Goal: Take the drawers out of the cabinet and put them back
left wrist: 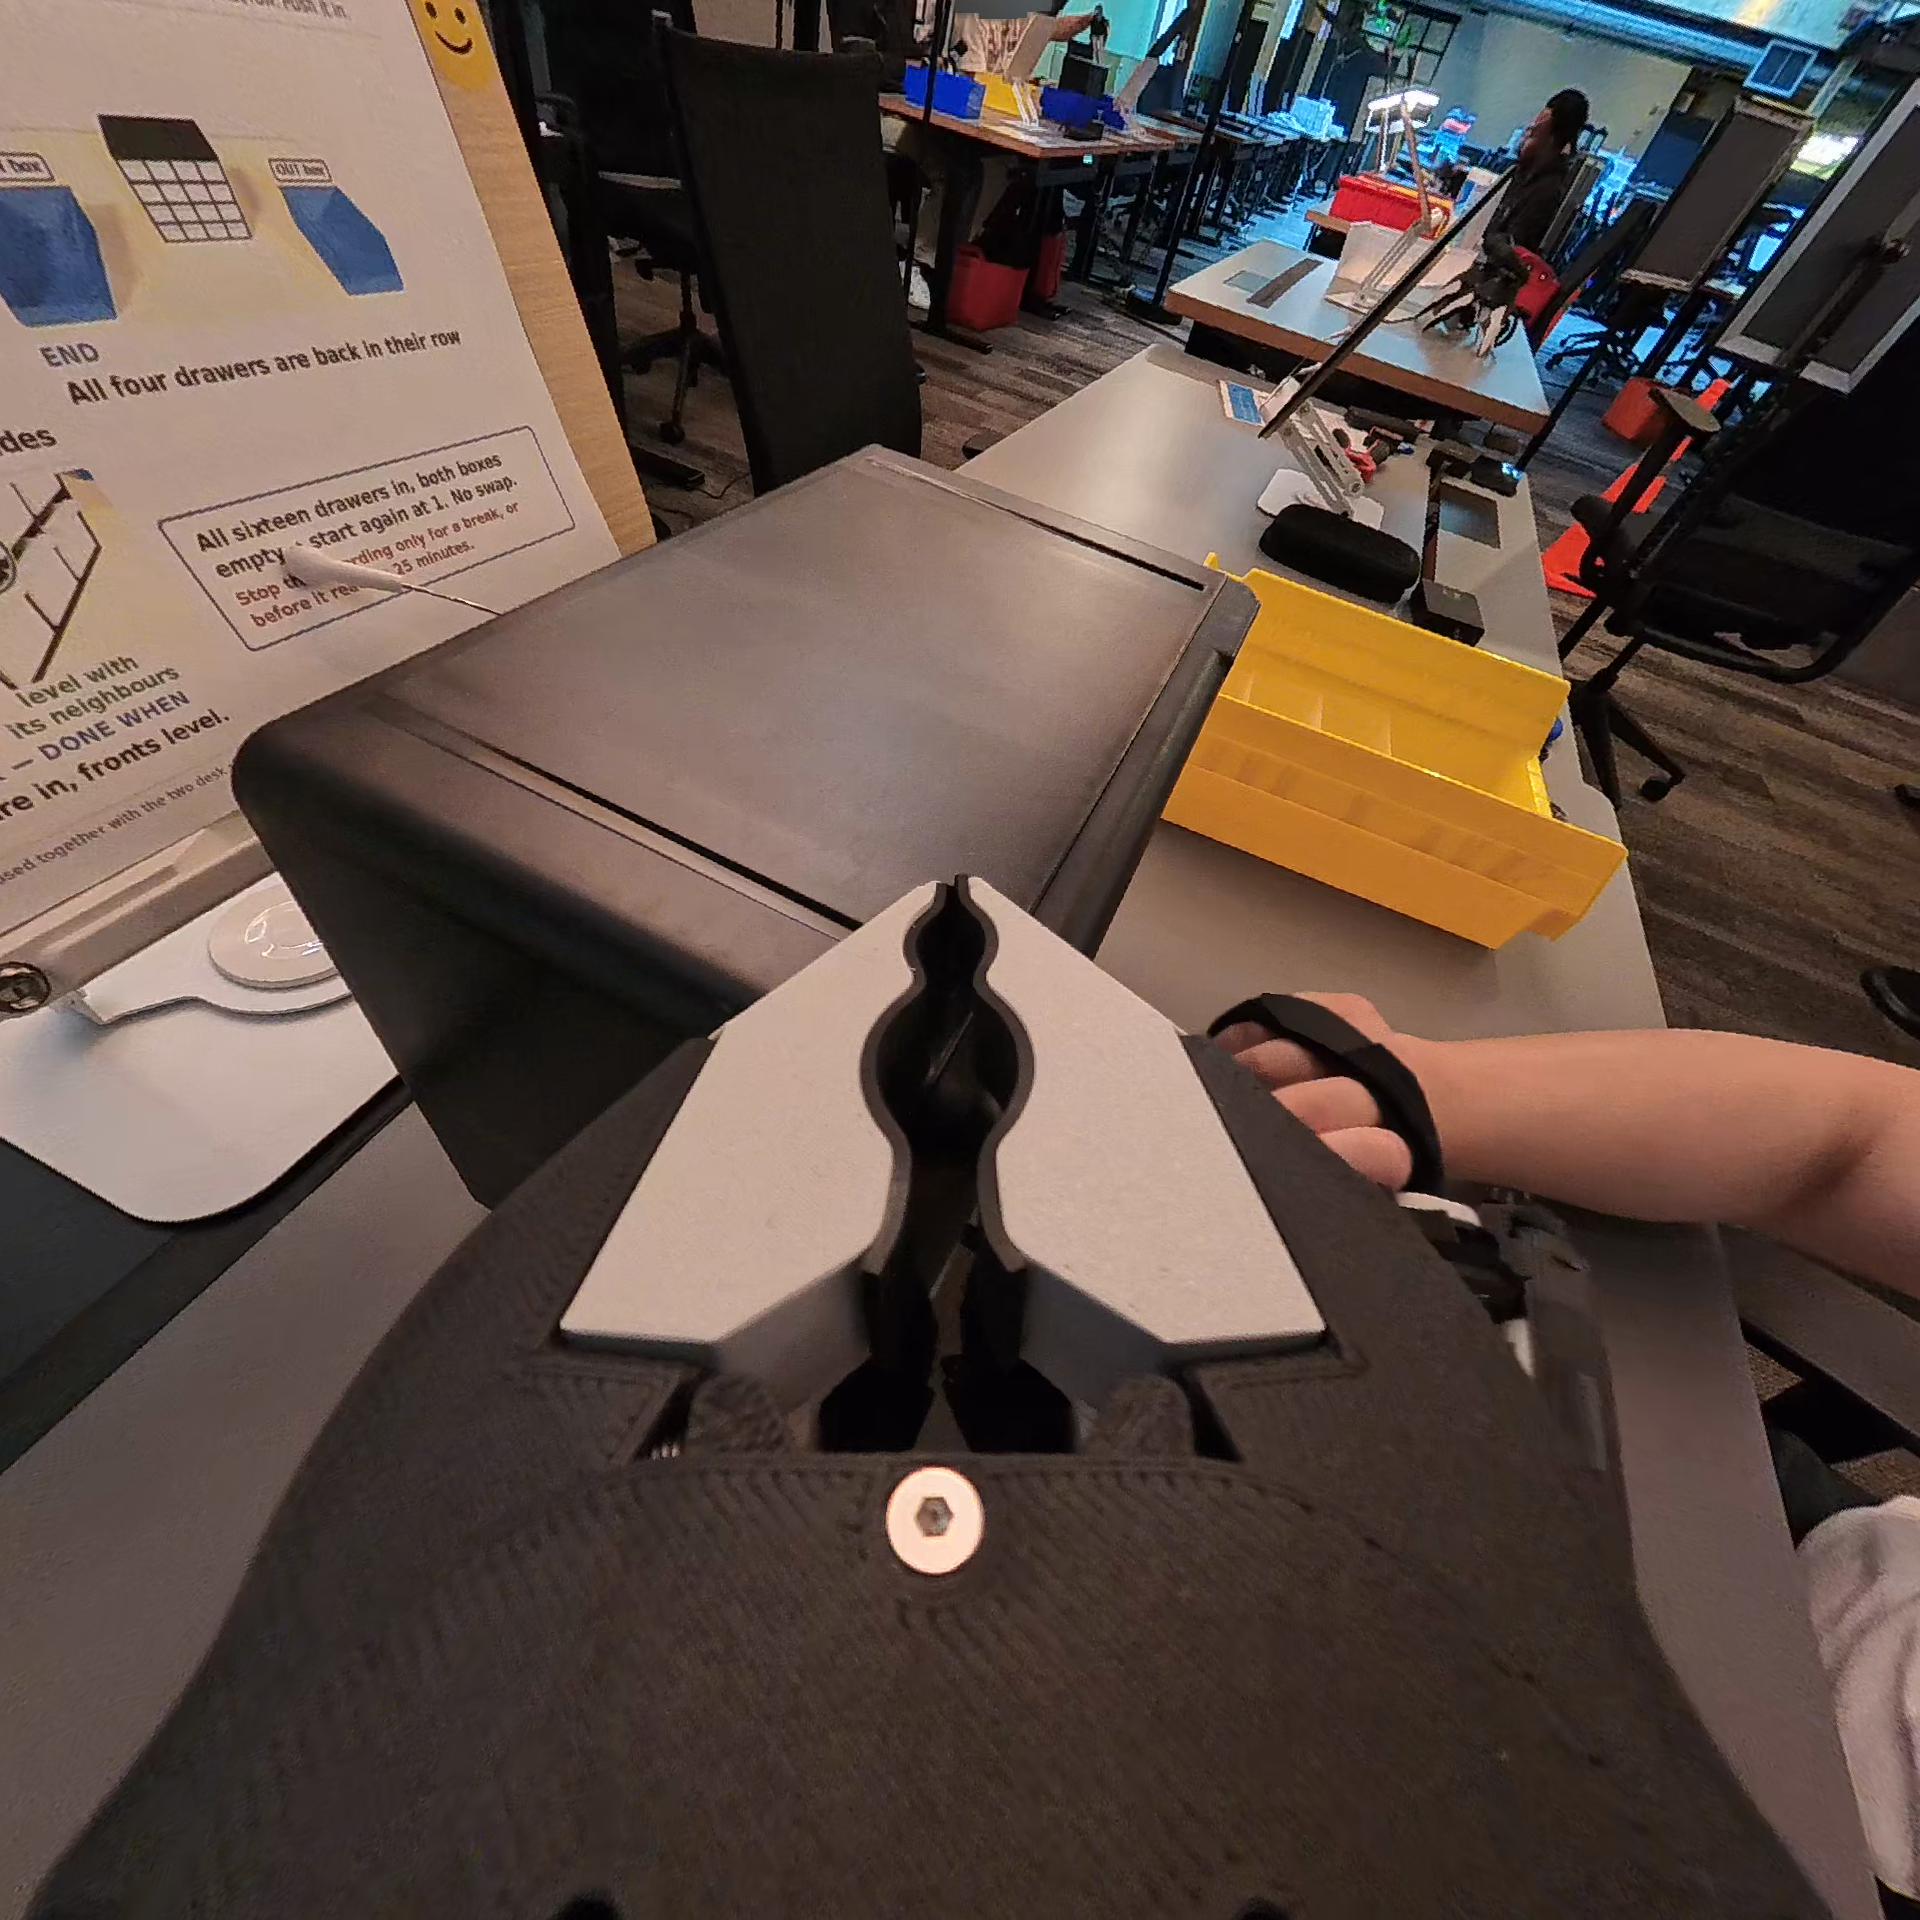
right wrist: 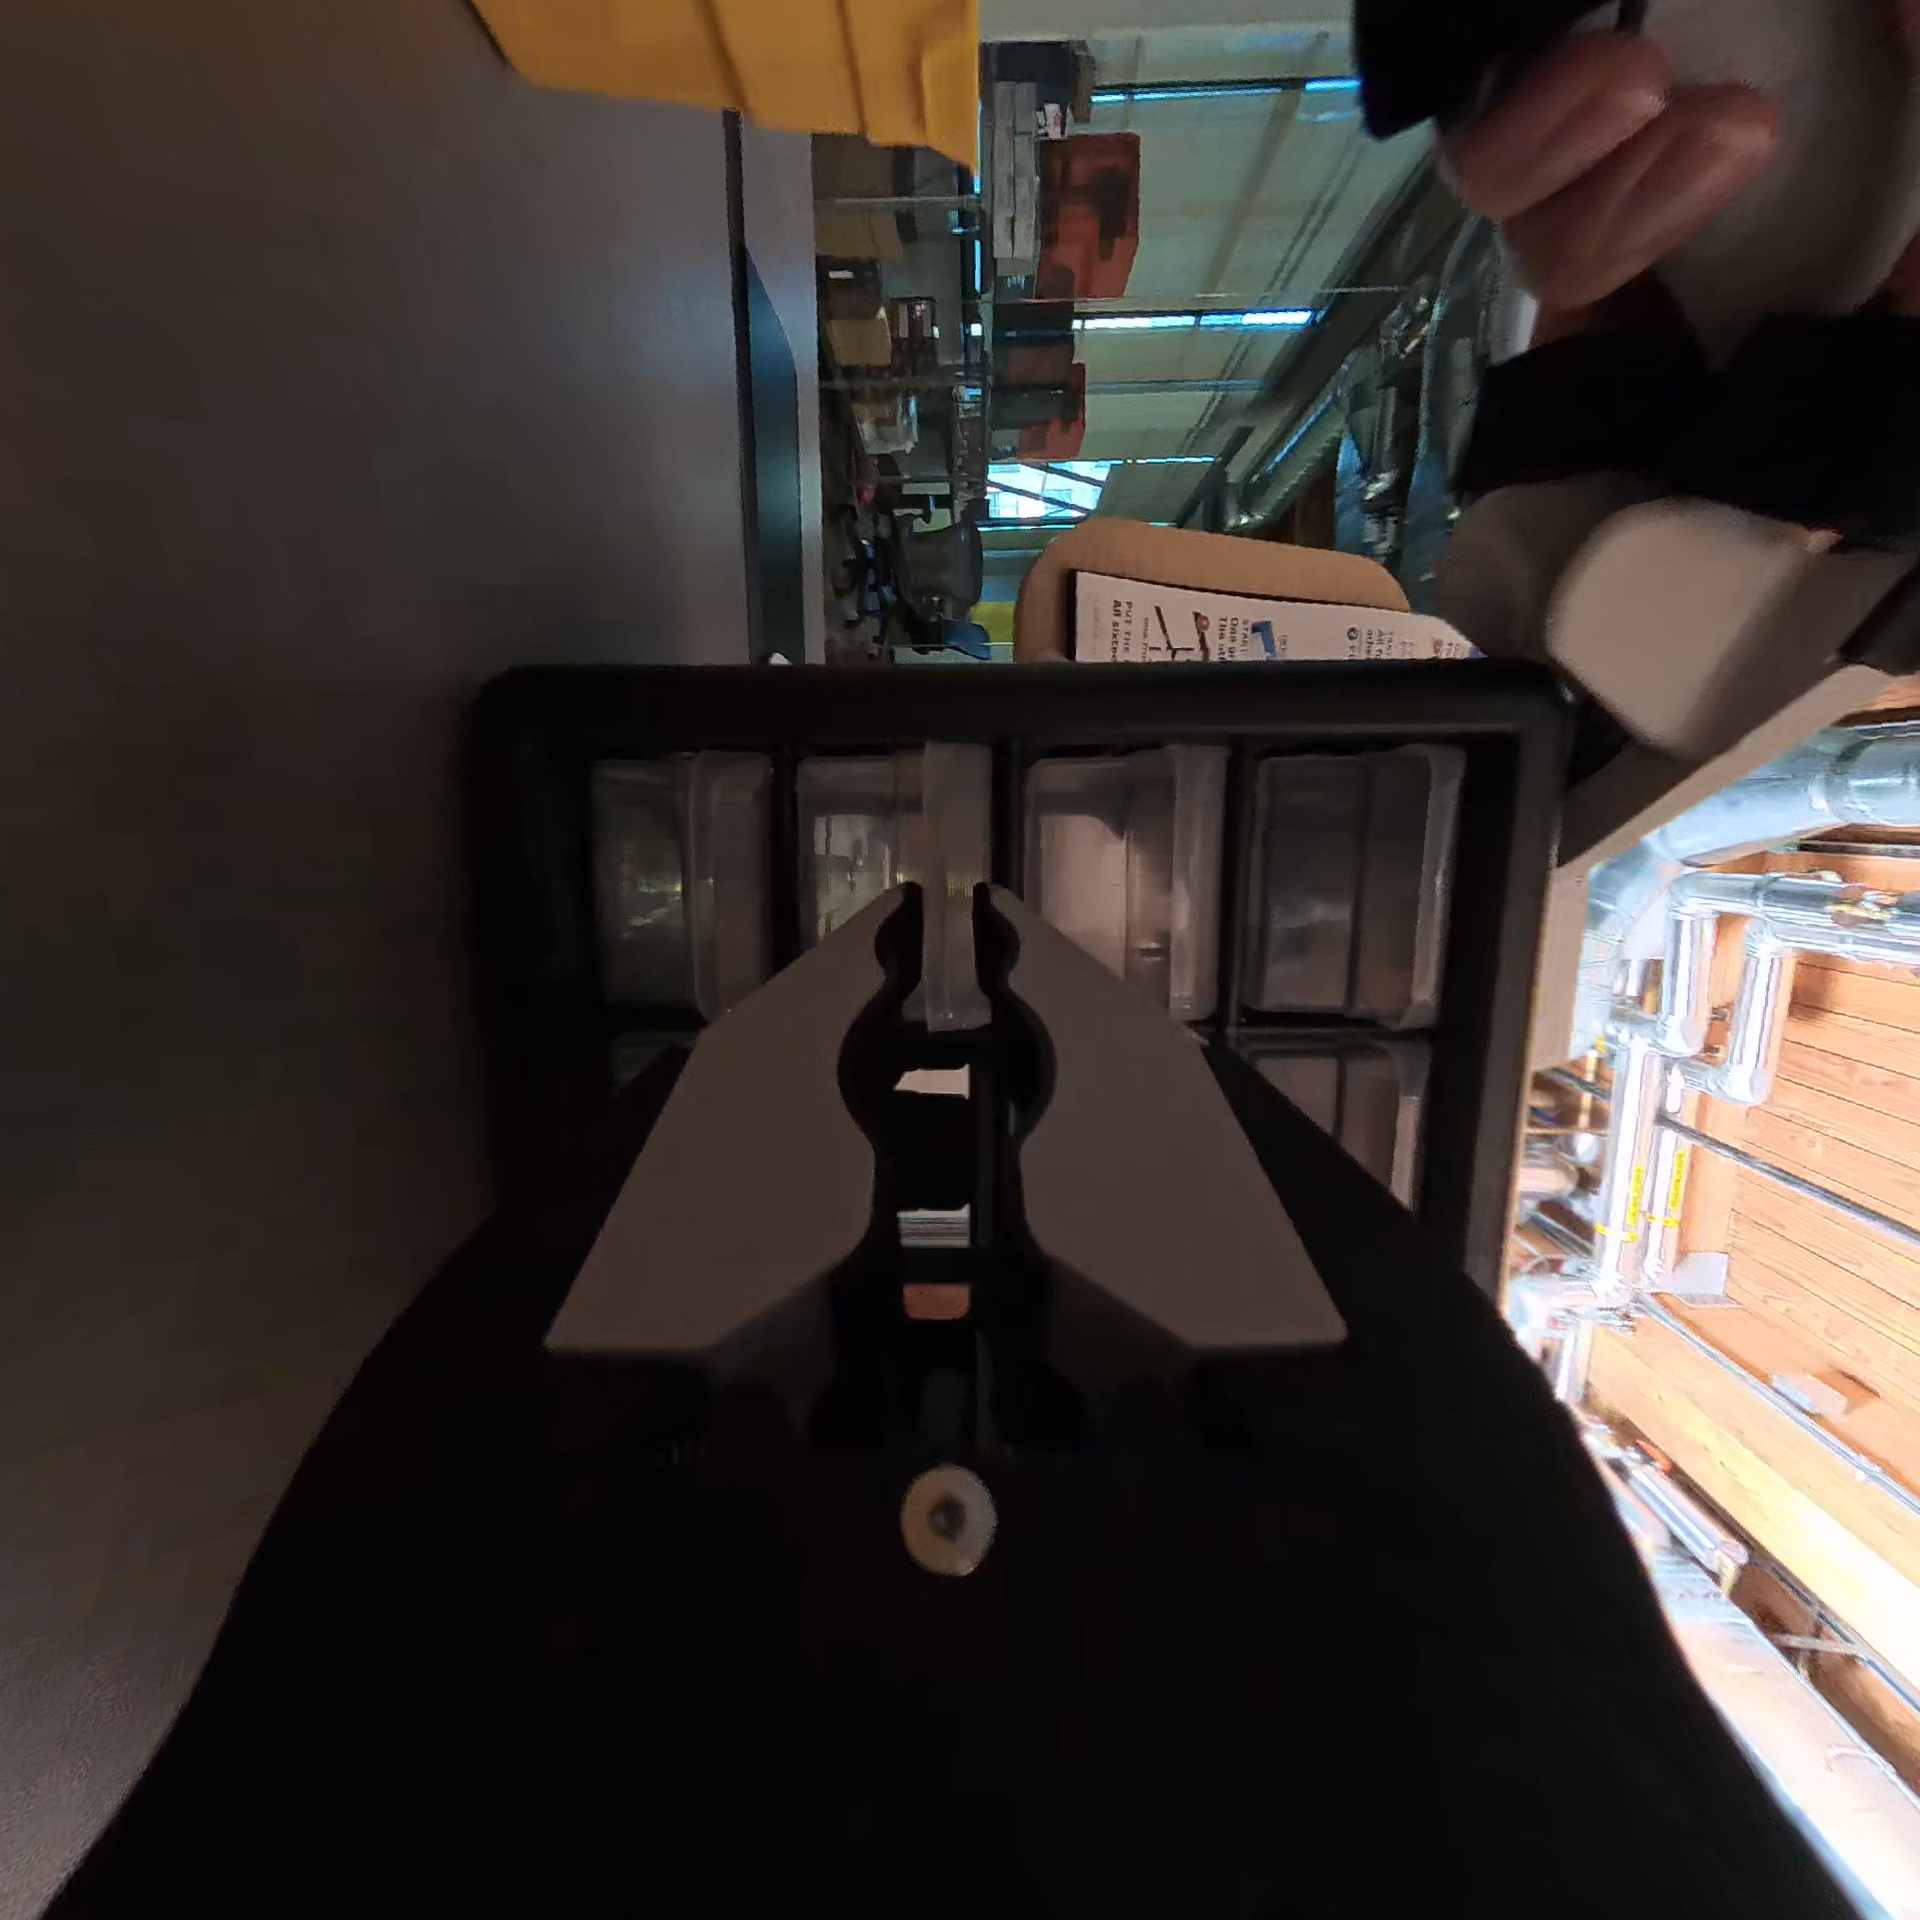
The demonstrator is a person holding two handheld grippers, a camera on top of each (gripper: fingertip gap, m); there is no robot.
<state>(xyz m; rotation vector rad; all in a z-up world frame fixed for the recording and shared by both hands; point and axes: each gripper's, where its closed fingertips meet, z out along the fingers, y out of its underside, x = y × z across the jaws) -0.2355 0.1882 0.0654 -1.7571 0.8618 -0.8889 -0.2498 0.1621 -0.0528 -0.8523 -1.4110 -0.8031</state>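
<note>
The black drawer cabinet (left wrist: 810, 665) stands on the grey table; the left wrist view looks down on its top. My left gripper (left wrist: 958, 888) is shut and empty, resting at the cabinet's near top edge. The right wrist view is rolled sideways and faces the cabinet front (right wrist: 1039, 696), where a row of clear drawers (right wrist: 1132, 883) sits in the slots. My right gripper (right wrist: 948, 891) is shut on the clear handle tab (right wrist: 951, 831) of the second drawer (right wrist: 852, 842) in that row. The drawer sits in its slot.
A yellow bin (left wrist: 1382, 758) lies on the table right of the cabinet; it shows at the top edge of the right wrist view (right wrist: 790, 52). An instruction poster (left wrist: 239, 395) stands behind on the left. A hand (left wrist: 1340, 1091) holds the other gripper at right.
</note>
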